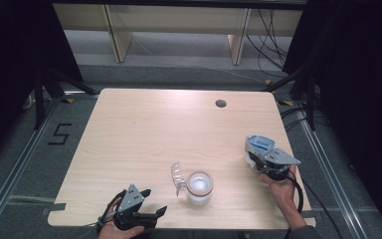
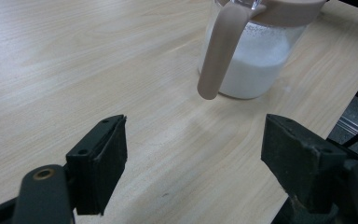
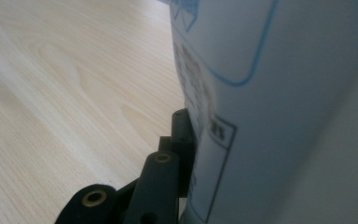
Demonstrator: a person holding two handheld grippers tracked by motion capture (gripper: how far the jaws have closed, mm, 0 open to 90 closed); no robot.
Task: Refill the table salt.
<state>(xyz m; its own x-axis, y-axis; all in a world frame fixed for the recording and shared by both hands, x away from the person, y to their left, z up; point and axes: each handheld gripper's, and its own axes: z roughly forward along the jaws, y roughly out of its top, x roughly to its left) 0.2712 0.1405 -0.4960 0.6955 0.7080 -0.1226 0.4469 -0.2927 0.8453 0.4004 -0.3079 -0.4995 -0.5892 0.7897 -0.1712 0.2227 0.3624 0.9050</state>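
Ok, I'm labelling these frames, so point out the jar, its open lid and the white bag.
jar (image 1: 199, 189), high view, glass wall.
open lid (image 1: 177, 177), high view, clear flap.
white bag (image 1: 256, 148), high view, top face.

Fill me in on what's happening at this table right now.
A person works with a gripper in each hand. The right gripper is clamped on a white and blue bag over the wooden table. The left gripper rests open near the clear jar of white powder, whose clear lid is flipped open.
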